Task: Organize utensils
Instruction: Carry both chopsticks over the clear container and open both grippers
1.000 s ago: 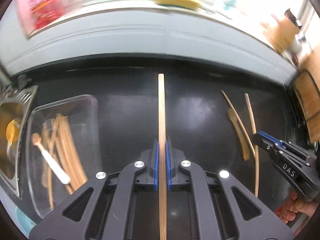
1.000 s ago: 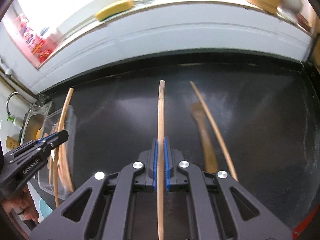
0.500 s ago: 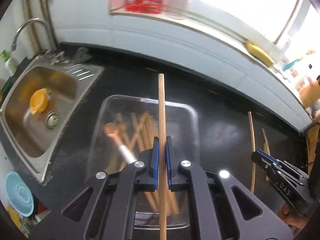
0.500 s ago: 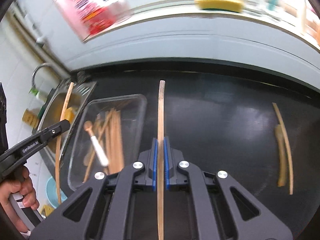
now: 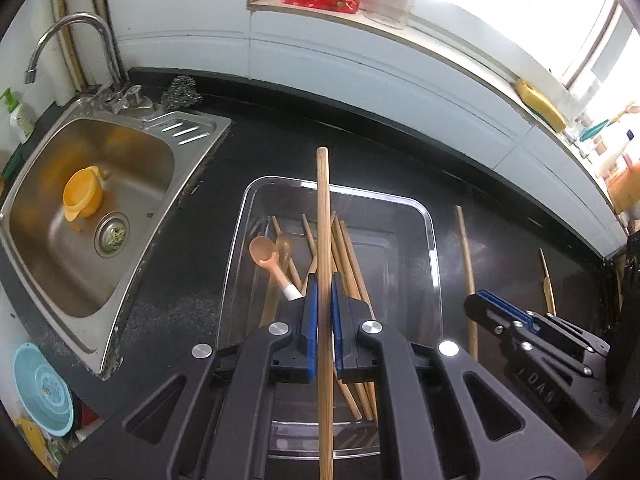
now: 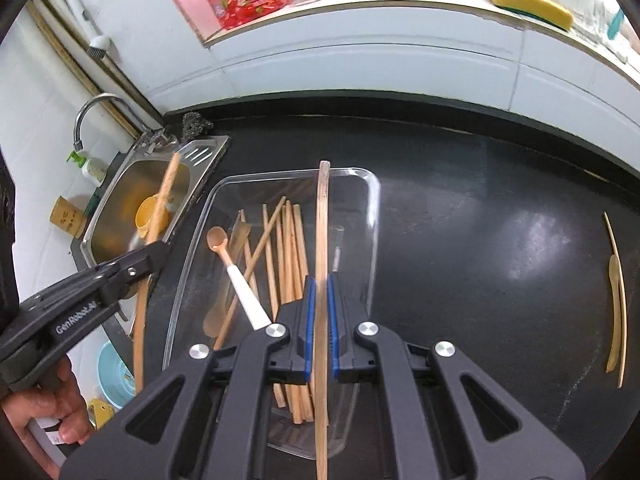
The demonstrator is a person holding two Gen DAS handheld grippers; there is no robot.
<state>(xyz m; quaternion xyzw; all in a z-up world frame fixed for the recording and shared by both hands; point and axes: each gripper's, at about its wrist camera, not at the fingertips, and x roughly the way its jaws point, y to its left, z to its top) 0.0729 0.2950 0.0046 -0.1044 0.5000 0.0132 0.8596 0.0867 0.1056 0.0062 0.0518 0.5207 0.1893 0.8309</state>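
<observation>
Chopsticks [image 5: 348,256] and a spoon [image 5: 266,256] lie in the clear tray [image 5: 434,248] on the black worktop [image 5: 500,208], right of the sink [image 5: 40,264]. Left hand-held gripper [image 5: 324,304] clamps a wooden stick [image 5: 323,208] above the tray; right hand-held gripper [image 6: 319,300] clamps a thin curved stick [image 6: 321,216]. Two utensils [image 6: 614,292] lie far right.

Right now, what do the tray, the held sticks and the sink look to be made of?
Tray: clear, glossy plastic or glass, unclear which; the counter shows through.
Stick in the left tool: matte, pale, straight-grained, likely bamboo or wood.
Stick in the right tool: similar, slightly bowed.
Sink: brushed stainless steel by its dull grey sheen.
</observation>
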